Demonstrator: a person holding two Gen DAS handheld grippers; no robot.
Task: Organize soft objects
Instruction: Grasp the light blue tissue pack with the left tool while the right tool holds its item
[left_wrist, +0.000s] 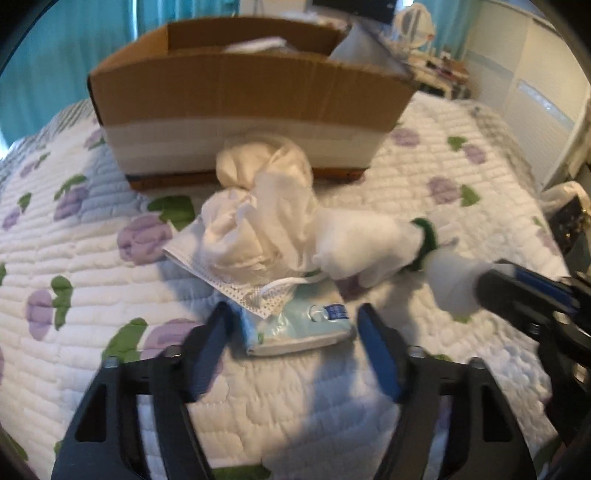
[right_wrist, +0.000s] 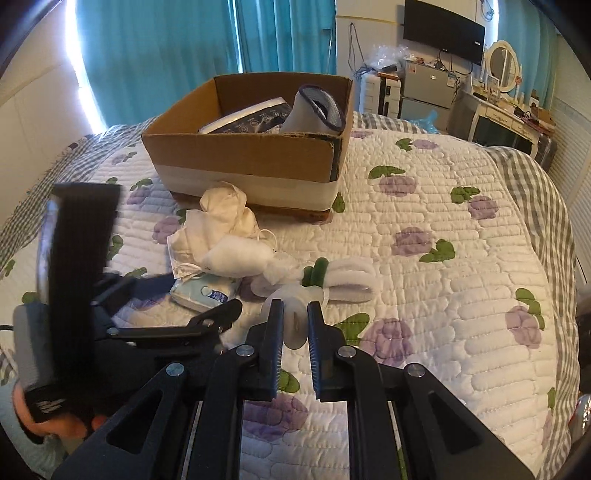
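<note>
A white plush toy with a green collar (right_wrist: 325, 278) lies on the quilt; it also shows in the left wrist view (left_wrist: 369, 243). My right gripper (right_wrist: 295, 312) is shut on one white limb of the toy. My left gripper (left_wrist: 291, 314) is open, its fingers on either side of a light blue tissue pack (left_wrist: 299, 328), also seen in the right wrist view (right_wrist: 205, 291). A face mask (left_wrist: 236, 284) and crumpled white cloths (left_wrist: 258, 206) lie on the pack's far end. A cardboard box (left_wrist: 243, 99) stands behind, holding a few items (right_wrist: 273, 114).
The bed is covered by a white quilt with purple flowers (right_wrist: 443, 258). Teal curtains (right_wrist: 184, 44) hang behind the box. A dresser with a mirror (right_wrist: 498, 88) and a wall TV (right_wrist: 443, 33) stand at the far right.
</note>
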